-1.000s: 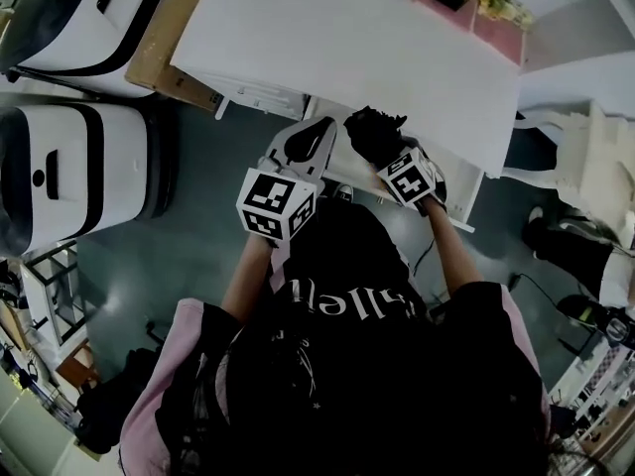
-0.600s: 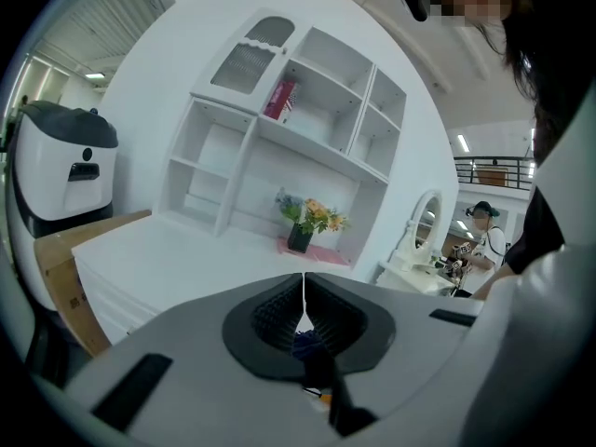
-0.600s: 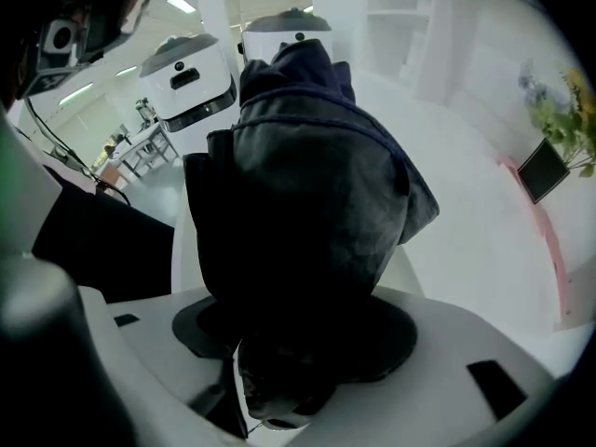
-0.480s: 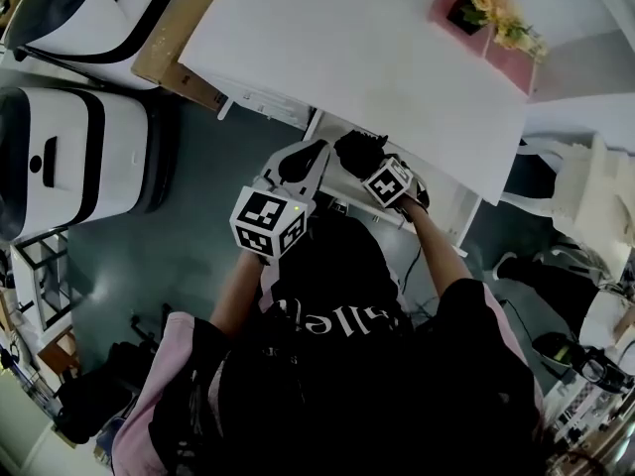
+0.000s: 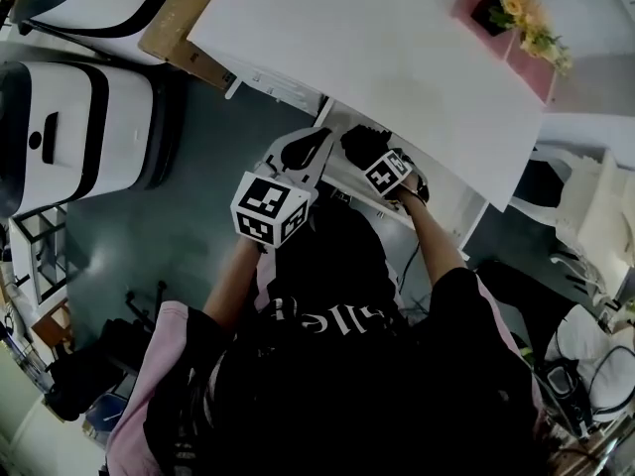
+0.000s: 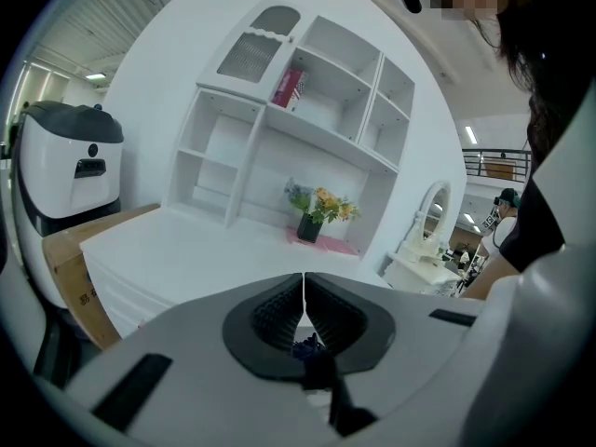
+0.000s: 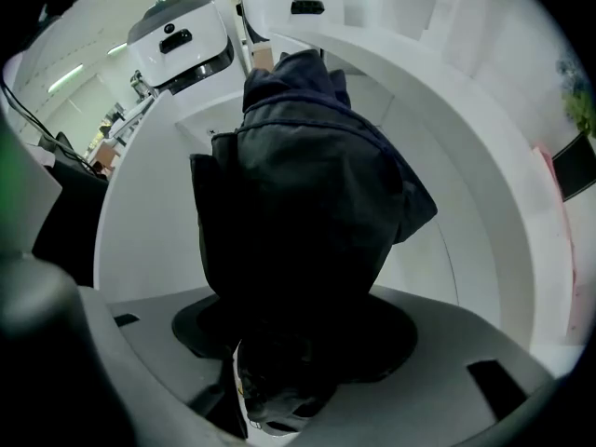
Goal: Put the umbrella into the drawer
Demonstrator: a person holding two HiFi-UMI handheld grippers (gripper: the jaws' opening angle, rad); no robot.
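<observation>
Dark folded umbrella (image 7: pixel 298 203) | we clamp it in the right gripper (image 7: pixel 303 343) over the open white drawer (image 5: pixel 446 191) | left gripper (image 6: pixel 304 291): jaws pressed together.

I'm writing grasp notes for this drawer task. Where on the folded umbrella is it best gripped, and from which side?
Probably the narrower end of the umbrella, approached end-on along its length, as the right gripper holds it. The loose dark fabric bulges wide beyond the jaws, so a clamp across that part would likely squash or slip.
</observation>
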